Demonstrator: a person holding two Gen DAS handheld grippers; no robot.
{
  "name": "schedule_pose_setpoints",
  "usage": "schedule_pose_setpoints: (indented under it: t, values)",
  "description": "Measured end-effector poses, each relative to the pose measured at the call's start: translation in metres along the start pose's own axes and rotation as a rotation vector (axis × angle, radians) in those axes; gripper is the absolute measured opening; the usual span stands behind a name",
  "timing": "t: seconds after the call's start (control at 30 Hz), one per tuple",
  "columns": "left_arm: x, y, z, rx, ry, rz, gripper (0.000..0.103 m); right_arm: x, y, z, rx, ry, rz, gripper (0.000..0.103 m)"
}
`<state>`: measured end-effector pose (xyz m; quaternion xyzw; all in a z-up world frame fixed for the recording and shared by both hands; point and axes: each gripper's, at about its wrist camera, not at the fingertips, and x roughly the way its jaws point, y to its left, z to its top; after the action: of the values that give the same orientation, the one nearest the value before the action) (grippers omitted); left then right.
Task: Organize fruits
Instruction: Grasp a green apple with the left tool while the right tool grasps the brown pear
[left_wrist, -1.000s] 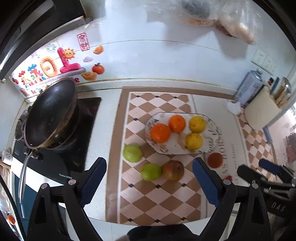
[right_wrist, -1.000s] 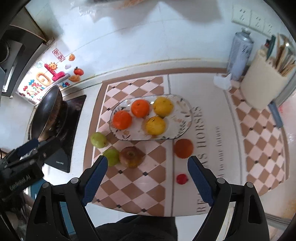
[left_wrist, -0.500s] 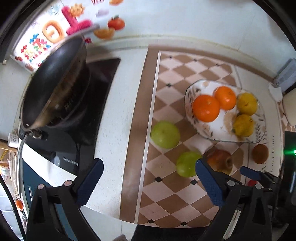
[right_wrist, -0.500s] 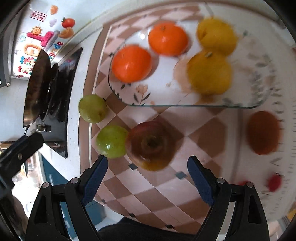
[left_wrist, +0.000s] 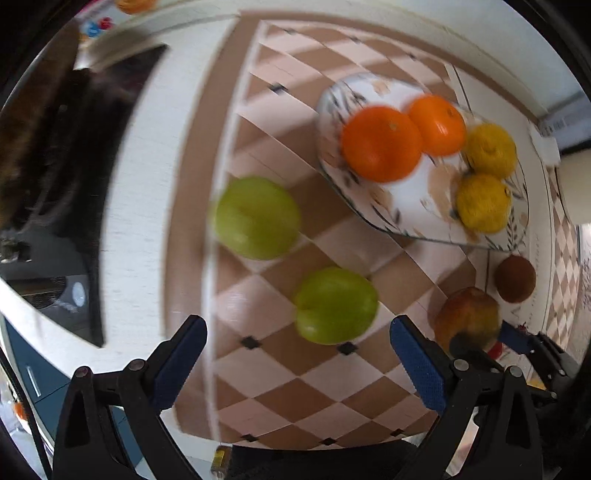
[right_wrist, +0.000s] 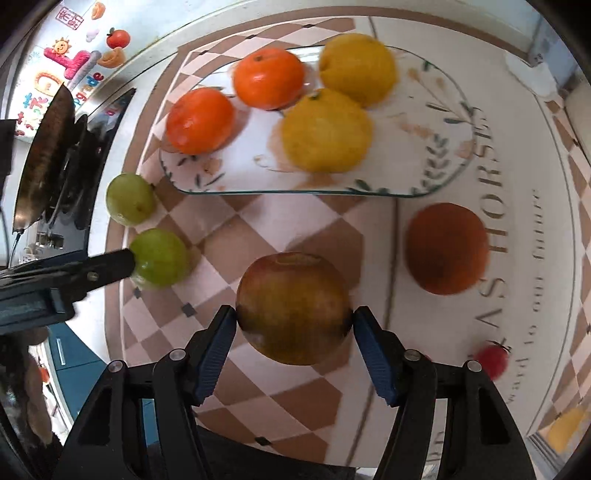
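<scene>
Right wrist view shows the right gripper (right_wrist: 293, 325) low over a checkered mat (right_wrist: 295, 229), its jaws closing around a reddish-brown apple (right_wrist: 293, 308); the blue pads stand at the apple's two sides, touching it or all but touching. Only this view shows a small red fruit (right_wrist: 491, 360) to the right, the wall stickers (right_wrist: 70, 64) and the pan (right_wrist: 44, 155) sharply. Behind the apple sits a glass plate (right_wrist: 424, 173) with two oranges (right_wrist: 201, 120) and two yellow citrus (right_wrist: 325, 131); a brown fruit (right_wrist: 447, 247) lies on the mat right of the apple. Two green apples (right_wrist: 131, 199) lie at the left, the nearer one partly behind a finger of the left gripper. Left wrist view, blurred, shows what the other cannot: the left gripper (left_wrist: 299, 354) spread wide, empty, with the near green apple (left_wrist: 336, 306) just ahead between its fingers, untouched. At its right edge the reddish-brown apple appears between the right gripper's fingers.
</scene>
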<state>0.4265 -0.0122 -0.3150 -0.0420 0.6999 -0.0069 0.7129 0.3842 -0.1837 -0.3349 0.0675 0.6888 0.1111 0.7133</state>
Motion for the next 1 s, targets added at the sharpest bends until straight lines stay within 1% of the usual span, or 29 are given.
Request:
schedule_pose_setpoints:
  t: [0.1,0.13,0.17,0.2,0.23,0.27,0.33,0.4,0.5,0.7,1.0]
  values:
    - [0.018,-0.011,0.003,0.03,0.038,-0.036,0.101,-0.003,-0.001,0.0,-0.001,-0.013,-0.003,0.067]
    - [0.023,-0.013,0.005,0.034,0.046,-0.045,0.097,-0.004,-0.004,0.001,-0.003,-0.019,-0.006,0.067]
    - [0.027,-0.015,0.006,0.034,0.052,-0.054,0.09,-0.004,-0.004,0.002,-0.001,-0.02,-0.006,0.067]
    - [0.032,-0.015,0.006,0.034,0.062,-0.06,0.072,-0.004,-0.005,0.002,0.002,-0.023,-0.007,0.067]
    - [0.035,-0.016,0.007,0.035,0.075,-0.057,0.059,-0.005,-0.006,0.003,0.005,-0.025,-0.009,0.067]
    - [0.038,-0.016,0.007,0.036,0.081,-0.055,0.059,-0.006,-0.009,0.005,0.015,-0.027,-0.005,0.067]
    - [0.036,-0.017,0.006,0.042,0.061,-0.053,0.059,-0.004,-0.012,0.008,0.028,-0.026,0.003,0.067]
    - [0.036,-0.018,0.003,0.053,0.062,-0.049,0.059,-0.003,-0.019,0.011,0.053,-0.027,0.026,0.068]
    - [0.035,-0.02,-0.001,0.051,0.064,-0.047,0.059,0.001,-0.033,0.016,0.113,-0.021,0.066,0.069]
    - [0.034,-0.016,-0.014,0.033,0.063,-0.036,0.058,0.008,-0.054,0.025,0.217,-0.025,0.117,0.069]
    - [0.031,-0.009,-0.013,0.02,0.063,-0.036,0.058,0.017,-0.064,0.031,0.272,-0.026,0.151,0.07]
